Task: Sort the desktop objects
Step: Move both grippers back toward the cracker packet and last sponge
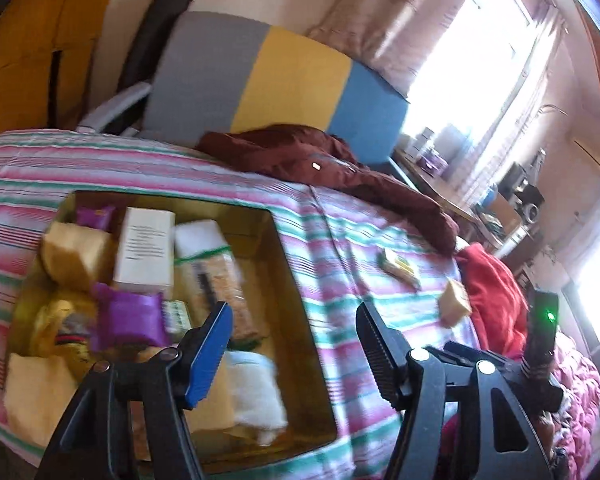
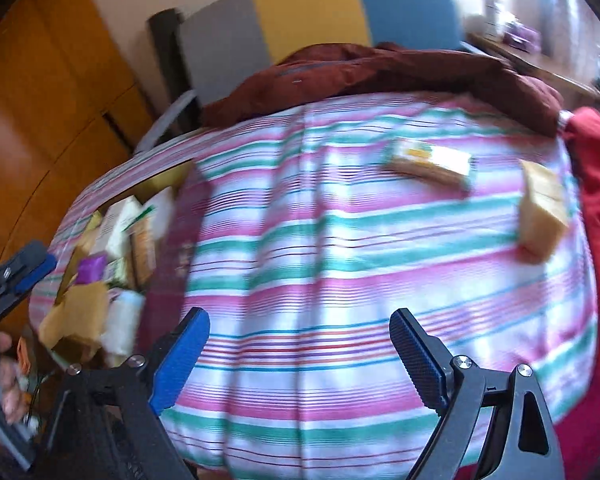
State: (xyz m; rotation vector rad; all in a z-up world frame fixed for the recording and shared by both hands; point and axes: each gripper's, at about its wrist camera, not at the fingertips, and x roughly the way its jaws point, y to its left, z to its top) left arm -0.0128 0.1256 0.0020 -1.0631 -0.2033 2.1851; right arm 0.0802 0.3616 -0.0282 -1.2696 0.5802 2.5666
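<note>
Tan box point(image 2: 544, 210) well beyond right gripper point(image 2: 298, 354), jaws apart.

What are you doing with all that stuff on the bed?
A person is tidying small things into a box on the striped bedspread, using a gripper in each hand. The box already holds several packets and cartons. Two things lie outside it, near the red cloth: a flat packet and a tan block. The left gripper is over the box and the right gripper is over the bedspread, both with jaws open and nothing in them.
</note>
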